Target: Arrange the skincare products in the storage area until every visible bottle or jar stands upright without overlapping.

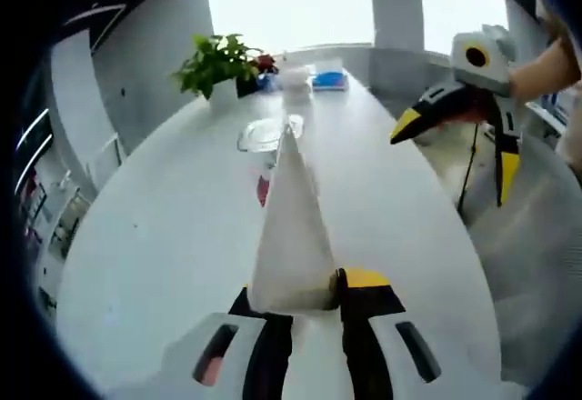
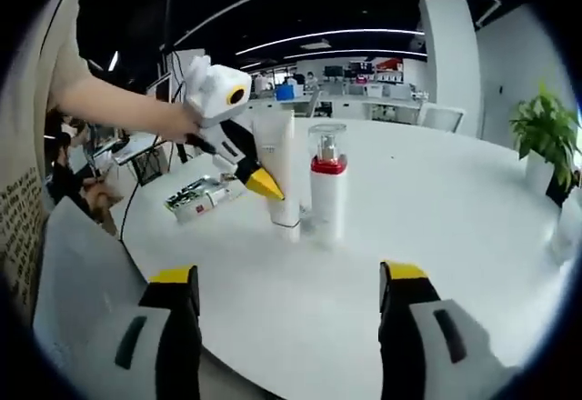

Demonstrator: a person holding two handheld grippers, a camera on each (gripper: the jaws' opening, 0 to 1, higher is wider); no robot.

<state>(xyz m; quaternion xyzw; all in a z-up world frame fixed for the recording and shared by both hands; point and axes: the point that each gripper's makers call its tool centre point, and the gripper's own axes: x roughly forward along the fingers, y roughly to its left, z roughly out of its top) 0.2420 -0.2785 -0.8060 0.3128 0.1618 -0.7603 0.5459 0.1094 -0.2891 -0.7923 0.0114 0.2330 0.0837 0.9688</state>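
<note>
The white tube stands cap-down on the round white table, just beside a clear-capped bottle with a red collar, and your left gripper pinches its upper, crimped part from the side. In the left gripper view that tube rises tapering between the yellow-tipped jaws, and the bottle shows partly behind it. Your right gripper hangs back from the pair with its jaws spread wide and nothing between them; it also appears in the left gripper view, off to the side and above the table edge. The main risk is the release: the tube balances on a narrow cap, so if you let go while it leans, or drag the jaws sideways as you open, it will likely topple, and it stands close enough to the bottle to knock that over too. Bringing the right gripper in fast could bump either one. Counting: I see one tube and one red-collared bottle standing, and one flat packaged item lying on the table well to the side, whose kind I cannot tell. There is one potted plant, plus a white container and a blue thing at the far end, too blurred to name.
</note>
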